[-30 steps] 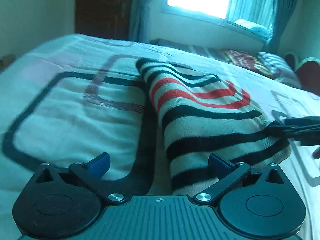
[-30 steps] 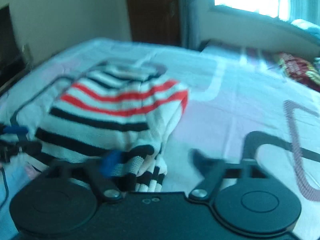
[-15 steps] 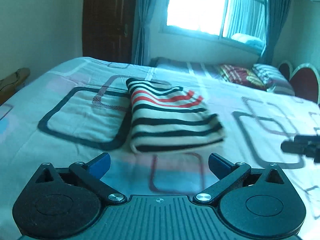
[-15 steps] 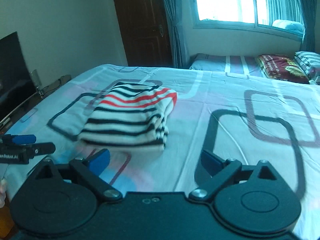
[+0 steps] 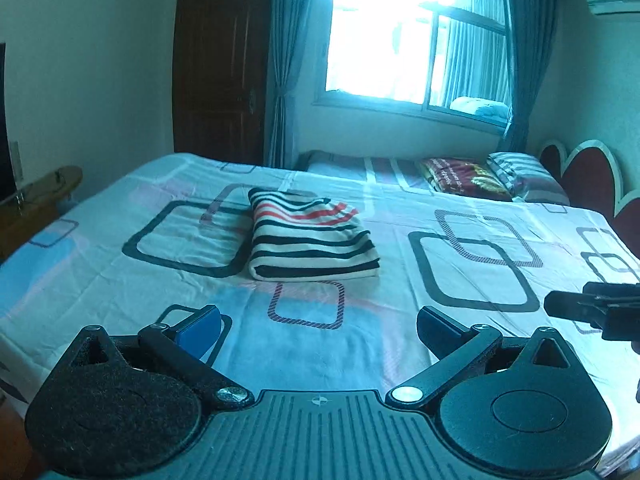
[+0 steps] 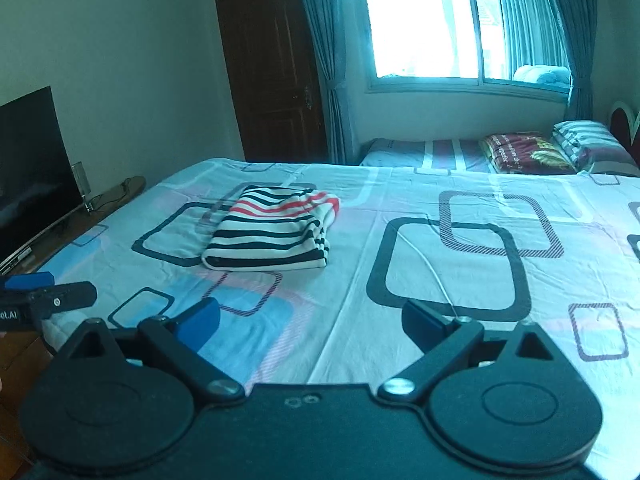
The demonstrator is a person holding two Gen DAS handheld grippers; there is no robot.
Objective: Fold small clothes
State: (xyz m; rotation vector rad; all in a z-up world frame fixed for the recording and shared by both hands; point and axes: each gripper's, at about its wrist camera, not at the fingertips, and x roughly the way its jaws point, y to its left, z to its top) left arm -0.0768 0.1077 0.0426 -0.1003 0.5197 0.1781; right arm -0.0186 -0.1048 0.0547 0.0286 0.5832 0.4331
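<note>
A folded garment [image 5: 308, 240] with black, white and red stripes lies flat on the bed, left of middle; it also shows in the right wrist view [image 6: 272, 232]. My left gripper [image 5: 316, 326] is open and empty, held above the bed's near edge, well short of the garment. My right gripper [image 6: 310, 322] is open and empty too, back from the garment and to its right. The right gripper's tip shows at the right edge of the left wrist view [image 5: 592, 308]. The left gripper's tip shows at the left edge of the right wrist view [image 6: 44, 296].
The bed sheet [image 5: 460, 264] has rounded-square prints. Pillows [image 5: 464, 176] lie at the far side under the window. A red headboard [image 5: 592, 184] stands at right. A TV [image 6: 28, 172] on a low stand is at left, with a dark door [image 6: 276, 68] behind.
Both grippers have pulled back and up from the folded garment, which lay right at the fingers a second ago. The garment stays folded on the bed.
</note>
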